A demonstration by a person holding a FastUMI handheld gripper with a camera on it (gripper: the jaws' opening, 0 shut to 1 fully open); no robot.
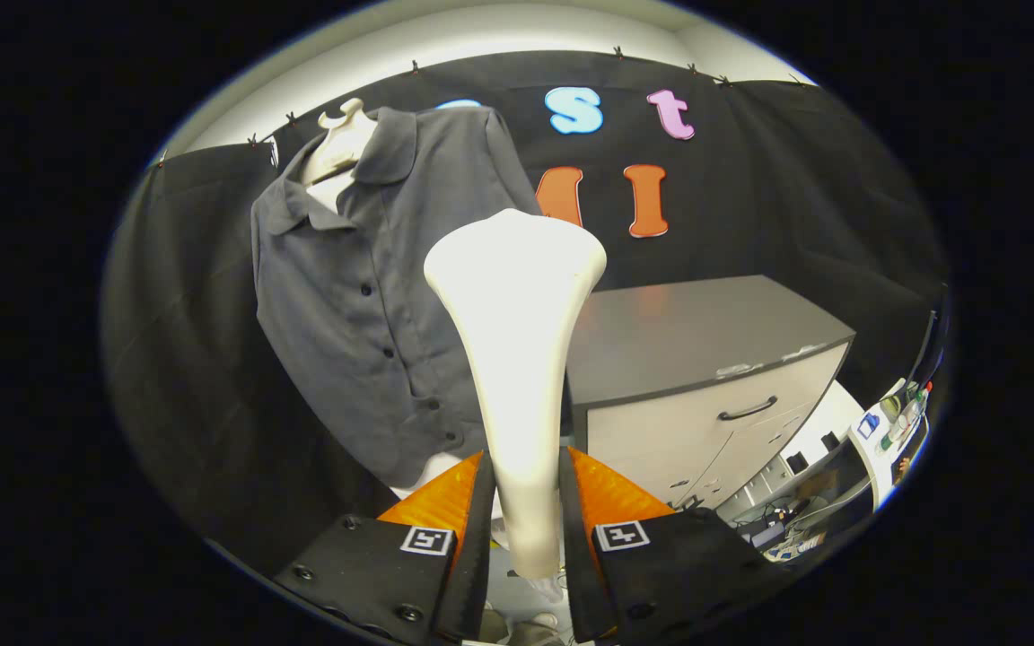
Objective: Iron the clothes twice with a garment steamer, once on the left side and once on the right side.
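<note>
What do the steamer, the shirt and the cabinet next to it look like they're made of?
The steamer, clamped between the gripper fingers, looks like smooth glossy white plastic, since light gleams off its flared head. The shirt on the mannequin looks like thin matte grey woven cloth: it drapes in soft folds. The cabinet seems laminated board, with a dull grey top, pale drawer fronts and a dark, possibly metal, handle.

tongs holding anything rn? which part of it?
Yes: the tongs are shut on the garment steamer, both fingers pressing its narrow handle; its wide head points up, beside the grey shirt.
</note>
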